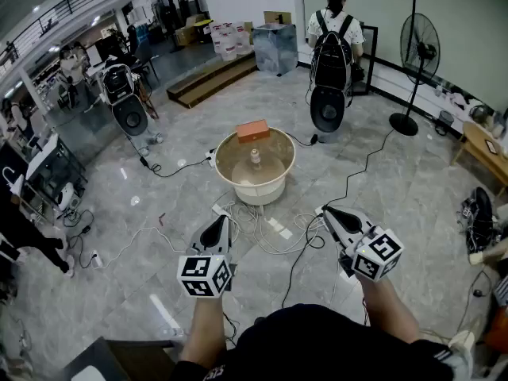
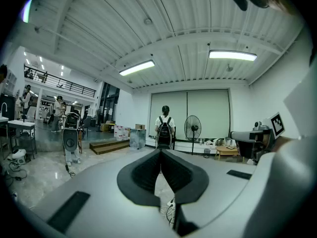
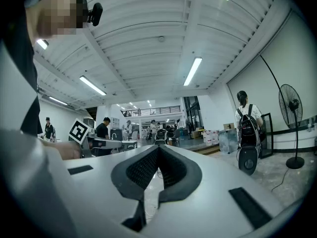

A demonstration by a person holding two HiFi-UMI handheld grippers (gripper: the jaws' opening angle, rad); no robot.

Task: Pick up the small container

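Observation:
A small pale container (image 1: 255, 158) stands upright in the middle of a round beige tub (image 1: 230, 175) on the floor ahead of me. An orange box (image 1: 252, 130) rests on the tub's far rim. My left gripper (image 1: 223, 217) hovers short of the tub on its near left, jaws shut with nothing between them. My right gripper (image 1: 325, 210) hangs at the near right, also shut and empty. In the left gripper view the closed left gripper (image 2: 160, 151) points across the hall, and the right gripper view shows the closed right gripper (image 3: 158, 147) aimed the same way. The container appears in neither gripper view.
Cables and a power strip (image 1: 274, 230) lie on the marble floor between me and the tub. A person with a backpack (image 1: 331, 48) stands behind it beside a standing fan (image 1: 418, 50). Wooden steps (image 1: 208, 79) lie at the back left, a low table (image 1: 484, 148) at the right.

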